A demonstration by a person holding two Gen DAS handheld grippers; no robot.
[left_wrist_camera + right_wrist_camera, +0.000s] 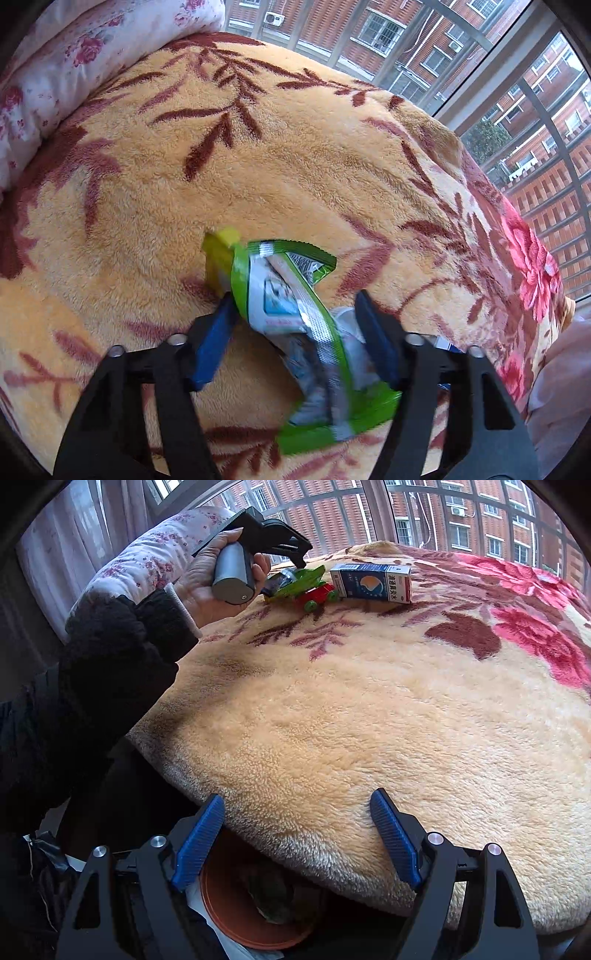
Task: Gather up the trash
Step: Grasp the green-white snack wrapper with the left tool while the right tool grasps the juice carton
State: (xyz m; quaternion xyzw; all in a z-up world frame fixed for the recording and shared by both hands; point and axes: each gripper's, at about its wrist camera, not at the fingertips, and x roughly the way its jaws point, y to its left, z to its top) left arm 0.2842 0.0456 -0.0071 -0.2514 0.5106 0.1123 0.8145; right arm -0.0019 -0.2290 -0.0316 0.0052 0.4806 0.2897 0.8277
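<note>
A crumpled green and white snack wrapper [295, 295] lies on the fluffy orange blanket [295, 166] between the blue fingers [214, 339] of my left gripper [293, 295]. Both pads touch it, and its lower part is blurred. A yellow piece [219, 254] pokes out from behind it. The right wrist view shows a hand [201, 587] holding that left gripper [295, 563] over the wrapper [299, 581] at the far side of the bed. My right gripper [297, 795] stands open over the blanket's near edge with nothing between its fingers.
A red toy car with green wheels [319, 595] and a blue and white carton [371, 582] lie beside the wrapper. A round orange-brown bin [229, 915] sits below the bed's edge. A floral quilt [55, 74] lies at the back; barred windows [535, 110] are behind the bed.
</note>
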